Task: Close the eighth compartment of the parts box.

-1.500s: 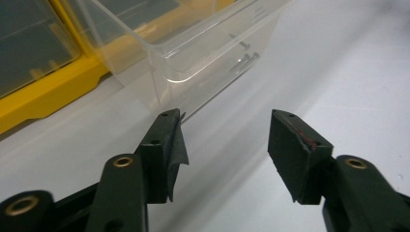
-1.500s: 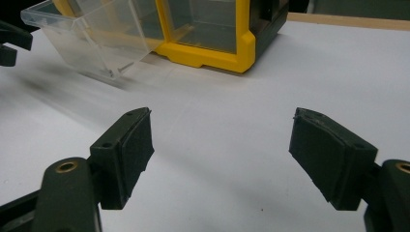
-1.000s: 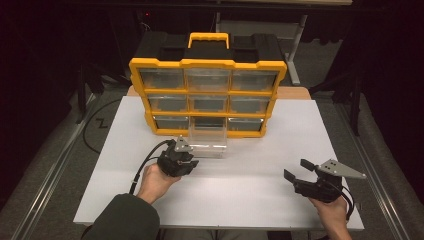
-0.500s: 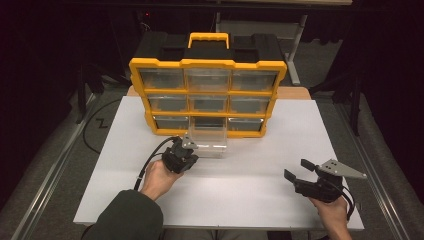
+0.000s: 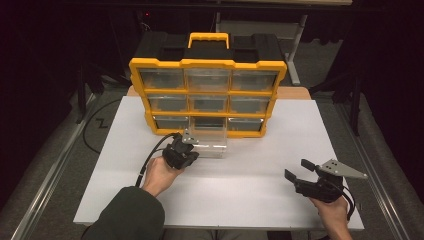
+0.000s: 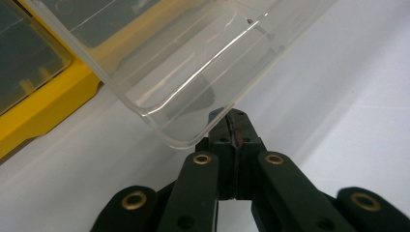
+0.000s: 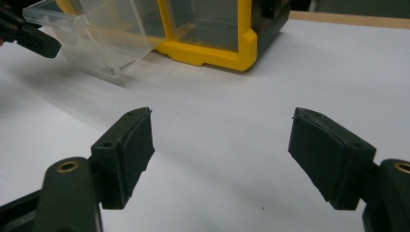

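A: Clear plastic is what is being handled: the drawer (image 5: 209,145), drawn partway out of the bottom middle slot of the yellow organiser (image 5: 207,95), lies at centre frame in the high view. Its front lip is pinched by the left gripper (image 6: 231,126), whose jaws have just been closing and now stand nearly together on the rim.

B: How should the pull be made?

A: Straight out along the slot, it is judged, and level, so the drawer is not jammed or tipped. The right gripper (image 7: 220,154), at lower right, is held wide apart with nothing between its pads, well clear on the white table (image 5: 260,200).
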Tool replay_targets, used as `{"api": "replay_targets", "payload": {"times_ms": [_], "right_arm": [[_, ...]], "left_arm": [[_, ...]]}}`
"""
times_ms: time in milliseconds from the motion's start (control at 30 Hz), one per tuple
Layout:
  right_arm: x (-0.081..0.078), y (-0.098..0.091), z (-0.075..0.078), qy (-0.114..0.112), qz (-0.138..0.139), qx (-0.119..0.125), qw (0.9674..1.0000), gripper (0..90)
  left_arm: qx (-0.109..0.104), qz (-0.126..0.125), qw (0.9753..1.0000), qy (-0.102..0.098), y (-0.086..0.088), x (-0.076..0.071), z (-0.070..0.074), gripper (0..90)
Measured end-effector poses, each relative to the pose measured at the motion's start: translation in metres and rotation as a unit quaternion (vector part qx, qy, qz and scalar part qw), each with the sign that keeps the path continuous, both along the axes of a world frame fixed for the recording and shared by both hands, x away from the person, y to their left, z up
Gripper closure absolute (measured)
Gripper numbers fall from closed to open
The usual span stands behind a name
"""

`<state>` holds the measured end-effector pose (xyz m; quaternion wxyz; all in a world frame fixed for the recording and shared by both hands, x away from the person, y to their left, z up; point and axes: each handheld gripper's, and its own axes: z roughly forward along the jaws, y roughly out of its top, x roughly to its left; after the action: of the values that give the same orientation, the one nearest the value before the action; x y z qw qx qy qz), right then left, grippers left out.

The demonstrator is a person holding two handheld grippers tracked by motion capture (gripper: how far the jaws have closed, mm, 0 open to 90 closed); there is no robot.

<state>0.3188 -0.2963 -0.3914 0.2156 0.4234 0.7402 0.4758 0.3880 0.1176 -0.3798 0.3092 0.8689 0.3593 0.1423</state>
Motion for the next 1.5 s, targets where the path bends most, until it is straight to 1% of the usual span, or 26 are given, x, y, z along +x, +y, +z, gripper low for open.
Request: {"api": "replay_targets", "payload": {"times_ms": [67,367,433,533,733,767,1133,1233,1267,1367,1500], "right_arm": [[0.000,0.000,0.000,0.001,0.000,0.001,1.0000,25.5],[0.000,0.002,0.000,0.003,0.000,0.000,1.0000,25.6],[0.000,0.001,0.000,0.003,0.001,0.000,1.0000,25.6],[0.000,0.001,-0.001,0.004,0.000,0.000,1.0000,25.5],[0.000,0.001,-0.001,0.003,0.001,-0.002,1.0000,25.6],[0.000,0.002,-0.001,0.004,0.000,-0.001,1.0000,25.6],[0.000,0.002,-0.001,0.003,0.002,-0.002,1.0000,25.6],[0.000,0.002,-0.001,0.005,0.003,-0.004,1.0000,25.6],[0.000,0.002,-0.001,0.005,0.003,-0.003,1.0000,25.6],[0.000,0.002,-0.001,0.004,0.002,-0.001,1.0000,25.6],[0.000,0.001,-0.001,0.005,0.000,0.000,1.0000,25.6]], "left_arm": [[-0.003,0.000,1.0000,0.005,0.000,0.001,0.001,89.4],[-0.007,0.001,1.0000,0.004,-0.001,0.005,0.000,89.4],[-0.008,0.003,0.9999,0.006,-0.001,0.005,0.000,89.4],[-0.009,0.007,0.9999,0.005,0.000,0.006,0.000,89.5],[-0.008,0.002,1.0000,0.003,0.000,0.007,0.003,89.4],[-0.011,0.002,0.9999,0.003,-0.001,0.007,0.003,89.4],[-0.010,-0.004,0.9999,0.004,-0.004,0.009,0.006,89.5],[-0.006,-0.006,1.0000,0.002,-0.005,0.009,0.007,89.5],[-0.008,-0.003,1.0000,0.000,-0.005,0.010,0.007,89.5],[-0.013,-0.002,0.9999,0.000,-0.006,0.012,0.008,89.5],[-0.013,-0.002,0.9999,-0.001,-0.007,0.014,0.010,89.5]]}}
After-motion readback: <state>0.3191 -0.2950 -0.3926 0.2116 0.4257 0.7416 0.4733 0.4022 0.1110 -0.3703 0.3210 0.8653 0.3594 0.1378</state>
